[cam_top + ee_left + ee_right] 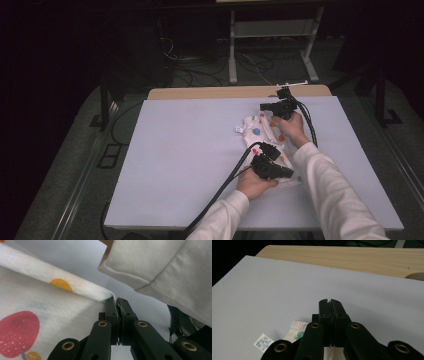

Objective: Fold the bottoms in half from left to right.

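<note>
Nearest to me, the person's left hand (254, 184) holds the left gripper (286, 173) low over the near end of a white patterned cloth (260, 131). In the left gripper view its jaws are pressed together with a folded corner of that cloth at their tips (116, 300), though whether the fabric is actually pinched between them I cannot tell. The cloth (37, 312) there shows a red strawberry print (18, 333) at about 8 o'clock and an orange spot (61, 284) near 10 o'clock. A white sleeve cuff (150, 265) hangs at 1 o'clock.

The cloth lies on the pale lilac table cover (185, 160), right of centre, running from the near hand out toward 12 o'clock.

Farther out, the right hand (290, 127) carries the right gripper (263, 106) at the cloth's far end. In the right gripper view its jaws are clenched tight (329, 301) with nothing seen between the tips; the cloth's ribbed edge (297, 328) and a small care label (263, 343) lie at 7 o'clock beneath them.

Beyond the cover, a strip of bare wooden tabletop (215, 92) shows at 12 o'clock.
</note>
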`<state>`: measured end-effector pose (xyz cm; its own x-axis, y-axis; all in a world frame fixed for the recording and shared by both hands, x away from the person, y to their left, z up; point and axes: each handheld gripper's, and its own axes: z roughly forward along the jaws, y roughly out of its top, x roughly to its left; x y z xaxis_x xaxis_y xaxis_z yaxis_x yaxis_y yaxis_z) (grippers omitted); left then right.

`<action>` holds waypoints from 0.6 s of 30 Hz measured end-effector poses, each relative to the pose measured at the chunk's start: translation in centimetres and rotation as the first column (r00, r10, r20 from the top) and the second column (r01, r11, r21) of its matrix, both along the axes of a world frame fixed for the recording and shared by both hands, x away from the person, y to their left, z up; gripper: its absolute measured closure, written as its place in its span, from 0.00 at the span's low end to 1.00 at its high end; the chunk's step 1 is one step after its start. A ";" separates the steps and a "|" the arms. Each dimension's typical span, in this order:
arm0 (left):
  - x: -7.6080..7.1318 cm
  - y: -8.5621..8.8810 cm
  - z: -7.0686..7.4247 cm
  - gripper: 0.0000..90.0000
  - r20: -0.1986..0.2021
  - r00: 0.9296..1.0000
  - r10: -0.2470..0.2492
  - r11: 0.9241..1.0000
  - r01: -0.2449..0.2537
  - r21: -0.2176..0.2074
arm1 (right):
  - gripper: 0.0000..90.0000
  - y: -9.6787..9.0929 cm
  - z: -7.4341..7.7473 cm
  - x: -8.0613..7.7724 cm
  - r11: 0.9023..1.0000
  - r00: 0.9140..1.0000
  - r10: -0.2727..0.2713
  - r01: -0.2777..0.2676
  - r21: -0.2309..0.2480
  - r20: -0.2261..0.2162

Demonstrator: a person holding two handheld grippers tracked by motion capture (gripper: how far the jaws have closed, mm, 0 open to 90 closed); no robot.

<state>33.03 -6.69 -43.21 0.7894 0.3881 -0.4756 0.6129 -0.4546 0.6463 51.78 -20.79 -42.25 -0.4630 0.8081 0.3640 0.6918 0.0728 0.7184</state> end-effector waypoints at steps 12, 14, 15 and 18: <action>0.2 -1.3 -0.8 0.96 -0.026 1.000 -0.003 1.000 0.003 0.010 | 0.93 -0.7 -0.7 0.2 1.000 0.999 0.001 -0.001 0.018 -0.038; 0.2 -1.6 -0.8 0.96 -0.023 1.000 -0.001 1.000 0.002 0.018 | 0.79 -1.2 -0.5 0.1 1.000 0.999 -0.016 0.016 0.010 -0.036; 0.2 -1.6 -0.8 0.96 -0.023 1.000 -0.001 1.000 0.002 0.018 | 0.75 -1.6 -0.4 -0.1 1.000 0.999 -0.026 0.026 0.006 -0.025; 0.3 -1.9 -1.0 0.96 -0.026 1.000 -0.002 1.000 0.002 0.024 | 0.64 -2.6 0.1 -0.4 0.999 0.999 -0.039 0.039 0.023 -0.012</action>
